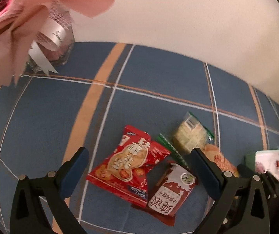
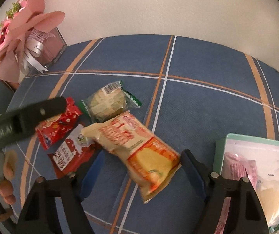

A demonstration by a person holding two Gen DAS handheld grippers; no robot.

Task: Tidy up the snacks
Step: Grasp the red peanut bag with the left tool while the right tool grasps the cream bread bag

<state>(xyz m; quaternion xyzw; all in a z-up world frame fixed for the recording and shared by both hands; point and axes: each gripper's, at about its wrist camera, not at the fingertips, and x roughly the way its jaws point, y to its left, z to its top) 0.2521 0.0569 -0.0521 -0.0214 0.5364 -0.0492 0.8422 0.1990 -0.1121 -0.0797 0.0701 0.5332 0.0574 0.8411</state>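
Currently four snack packets lie clustered on a blue tablecloth [image 2: 197, 101] crossed with orange and white stripes. Left gripper [image 1: 139, 167] hangs over the cluster, jaws spread wide, nothing pinched; between its blue pads, down on the cloth, sit a red packet [image 1: 127, 165] and a red-and-white packet [image 1: 170, 191], the two touching at their edges. Behind them, a green-edged clear packet [image 1: 190, 134] holding pale biscuit-like contents. Right gripper [image 2: 141, 173] likewise spread, jaws either side of the lower end of a yellow-and-orange packet [image 2: 139, 148]; pads appear clear of the wrapper, though blur makes contact hard to rule out. This packet lies diagonally, its upper end overlapping the red-and-white one and near the green-edged one.

At the right edge of the right wrist view: a pale green tray [image 2: 221, 150], snacks inside, pink and cream wrappers visible. Far left corner of the table: a pink-wrapped bouquet [image 2: 22, 29] with white ribbon, beside a clear box. Fingers of a hand [image 2: 6, 175] show at the left edge, below the left tool's dark body.
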